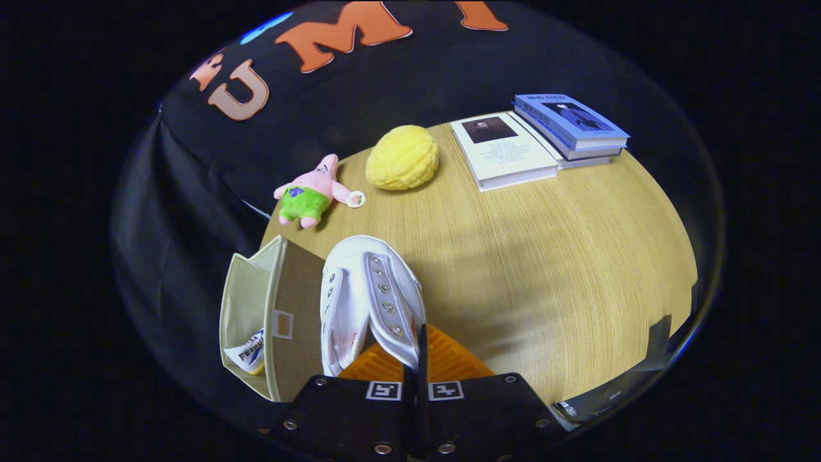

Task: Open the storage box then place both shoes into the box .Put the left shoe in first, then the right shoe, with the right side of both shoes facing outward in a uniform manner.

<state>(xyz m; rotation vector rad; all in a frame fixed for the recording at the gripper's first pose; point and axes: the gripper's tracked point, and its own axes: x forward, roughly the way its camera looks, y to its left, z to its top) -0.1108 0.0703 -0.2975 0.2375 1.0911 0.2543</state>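
Observation:
A white canvas shoe [369, 298] with metal eyelets hangs just ahead of my fingers, toe pointing away from me. My gripper [420, 350] is shut on the shoe's upper edge by the eyelet row. Directly beside the shoe, on the side of the booth wall, stands the beige storage box [247, 301], open, with its brown flap [301, 301] raised next to the held shoe. Inside the box lies another white shoe [249, 353]; only part of it, with a printed label, shows.
On the wooden table [545, 269], beyond the shoe, lie a pink starfish plush [312, 190] and a yellow plush [403, 158]. Farther back lies a white book [507, 151], with a stack of blue books [571, 125] next to it.

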